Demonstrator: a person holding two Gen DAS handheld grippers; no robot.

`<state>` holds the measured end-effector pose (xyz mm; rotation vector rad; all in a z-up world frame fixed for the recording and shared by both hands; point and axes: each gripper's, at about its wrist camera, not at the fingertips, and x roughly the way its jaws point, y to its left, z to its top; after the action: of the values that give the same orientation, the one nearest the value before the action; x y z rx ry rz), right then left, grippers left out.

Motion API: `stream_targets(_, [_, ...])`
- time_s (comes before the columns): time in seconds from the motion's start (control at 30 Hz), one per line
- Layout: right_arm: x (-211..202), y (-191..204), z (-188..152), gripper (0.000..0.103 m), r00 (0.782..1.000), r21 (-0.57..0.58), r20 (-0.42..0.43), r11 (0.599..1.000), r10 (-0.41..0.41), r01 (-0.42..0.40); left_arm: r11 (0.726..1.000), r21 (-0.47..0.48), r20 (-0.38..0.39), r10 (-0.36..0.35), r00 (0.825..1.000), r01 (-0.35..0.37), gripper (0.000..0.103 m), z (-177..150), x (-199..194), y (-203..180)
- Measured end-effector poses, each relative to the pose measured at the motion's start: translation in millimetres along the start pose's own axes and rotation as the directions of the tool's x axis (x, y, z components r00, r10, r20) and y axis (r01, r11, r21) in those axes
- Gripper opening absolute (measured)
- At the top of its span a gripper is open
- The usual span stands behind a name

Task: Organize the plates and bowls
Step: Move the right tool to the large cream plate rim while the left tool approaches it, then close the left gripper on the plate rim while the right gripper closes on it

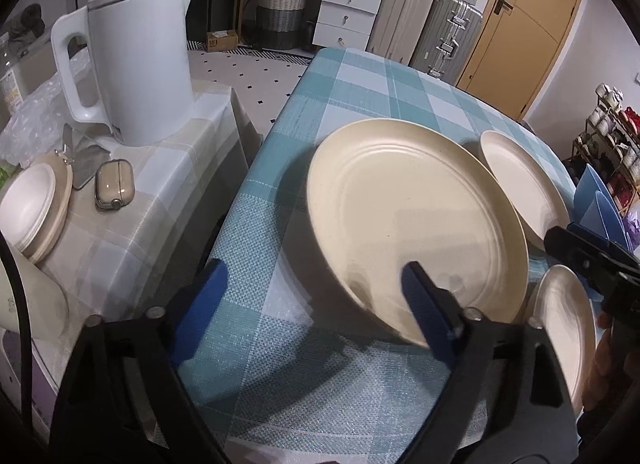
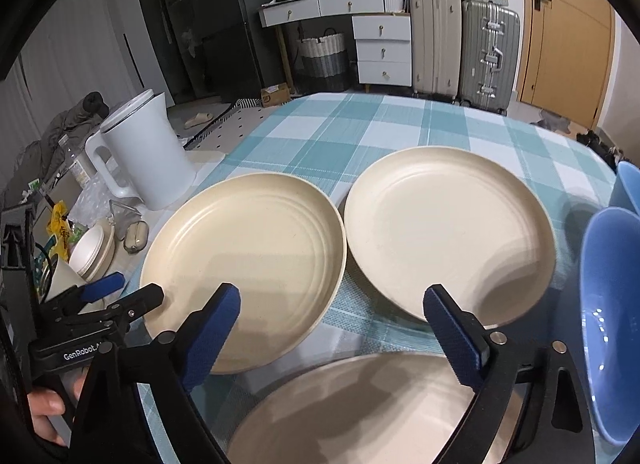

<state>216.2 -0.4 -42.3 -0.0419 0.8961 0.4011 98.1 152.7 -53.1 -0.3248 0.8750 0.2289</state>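
Note:
Three cream plates lie on the checked tablecloth. The left plate [image 1: 416, 224] [image 2: 244, 264] has its near-left rim between the blue pads of my left gripper [image 1: 316, 304] [image 2: 128, 292]. One pad is over the plate's inside, the other stands well off its outside, so the jaws are open. My right gripper [image 2: 332, 340] [image 1: 572, 244] is open above the gap between the near plate [image 2: 360, 412] [image 1: 568, 328] and the far right plate [image 2: 448, 228] [image 1: 524, 188]. Its pads touch nothing. Two blue bowls [image 2: 612, 304] [image 1: 600, 200] stand at the right edge.
A white kettle [image 1: 136, 60] [image 2: 140, 152] stands on a side table to the left. That table also holds a stack of small cream bowls [image 1: 36, 208] and an earbud case [image 1: 114, 190]. A hand [image 2: 44, 404] holds the left gripper. Drawers and suitcases stand beyond the table.

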Motion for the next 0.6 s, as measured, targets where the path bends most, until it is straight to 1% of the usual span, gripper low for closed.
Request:
stream_targets(0.07, [6,-1,1,0.085,1.0,0.008,-0.013,1.0,0.007,-0.007,1.0,-0.012,-0.008,-0.004,1.0,0.004,0.08,0,3,3])
stream_targets(0.13, [14,-2,2,0.08,0.999,0.015,-0.036,1.0,0.013,-0.013,1.0,-0.022,-0.014,-0.013,1.0,0.013,0.074,-1,6,5])
stream_targets(0.17, [18,-3,2,0.075,0.999,0.018,-0.046,1.0,0.015,-0.014,1.0,-0.026,-0.015,-0.015,1.0,0.014,0.074,-1,8,6])
stream_targets(0.2, [22,-3,1,0.073,0.998,0.024,-0.059,0.999,0.023,-0.022,1.0,-0.025,-0.011,-0.014,1.0,0.013,0.074,-1,8,6])
stream_targets(0.27, [24,-1,1,0.071,0.998,0.014,-0.053,1.0,0.015,-0.015,1.0,-0.026,-0.009,-0.015,1.0,0.014,0.071,-1,8,5])
stream_targets(0.33, [25,-1,3,0.063,0.998,0.012,-0.057,1.0,0.01,-0.009,0.999,-0.028,-0.011,-0.016,1.0,0.016,0.063,-1,8,4])
stream_targets(0.37, [24,0,3,0.061,0.998,0.014,-0.057,1.0,0.011,-0.011,0.999,-0.029,-0.013,-0.028,1.0,0.027,0.061,-1,8,4])
stream_targets(0.43, [23,0,2,0.061,0.998,0.011,-0.065,1.0,0.012,-0.012,0.998,-0.029,-0.017,-0.048,0.999,0.048,0.057,-1,8,1])
stream_targets(0.47, [23,0,0,0.061,0.997,0.014,-0.07,1.0,0.019,-0.019,0.999,-0.026,-0.018,-0.047,0.999,0.047,0.057,-1,8,0])
stream_targets(0.6, [26,1,-2,0.06,0.996,0.019,-0.081,0.999,0.032,-0.031,0.999,-0.019,-0.02,-0.051,0.999,0.051,0.047,-2,9,-3])
